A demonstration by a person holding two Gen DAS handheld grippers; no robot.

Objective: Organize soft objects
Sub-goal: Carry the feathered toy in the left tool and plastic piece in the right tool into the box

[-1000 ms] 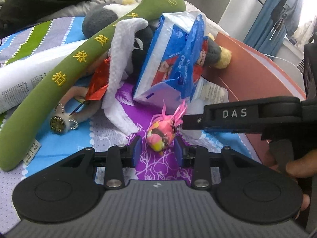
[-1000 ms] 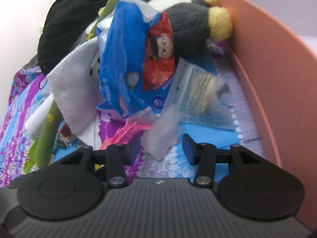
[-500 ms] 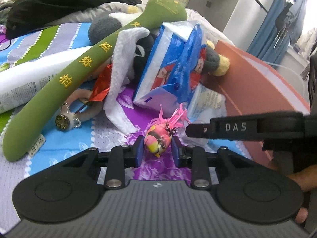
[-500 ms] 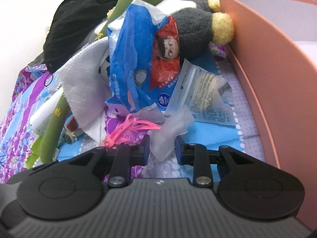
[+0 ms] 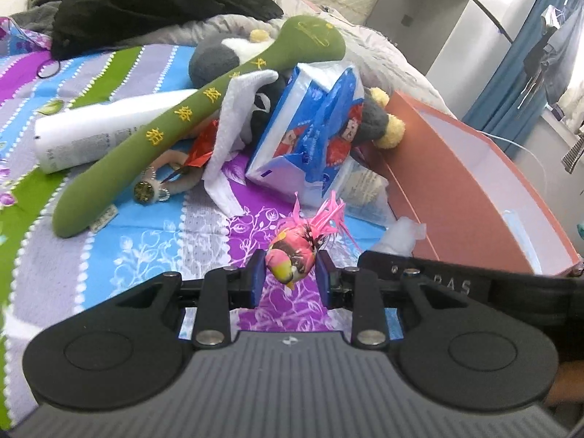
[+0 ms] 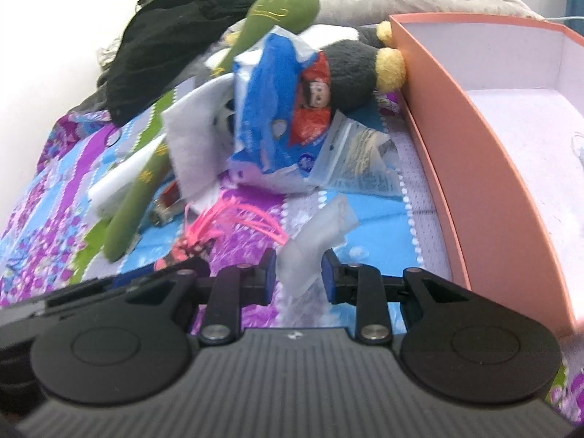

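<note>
Left gripper (image 5: 288, 273): fingers now clamped on feathered bird toy (image 5: 292, 255), lifted off bed. Right gripper (image 6: 296, 273): now pinching clear soft packet (image 6: 314, 244). Both ready for orange box (image 6: 485, 168).

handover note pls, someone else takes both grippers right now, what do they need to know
Left gripper: shut on the pink bird toy, lifted off the bedspread.
Right gripper: jaws around a clear plastic bag, which looks held.
Orange box to the right, nearly empty.
Left to do: both items go in, then the pile: green plush stick, blue tissue pack, grey plush.
</note>
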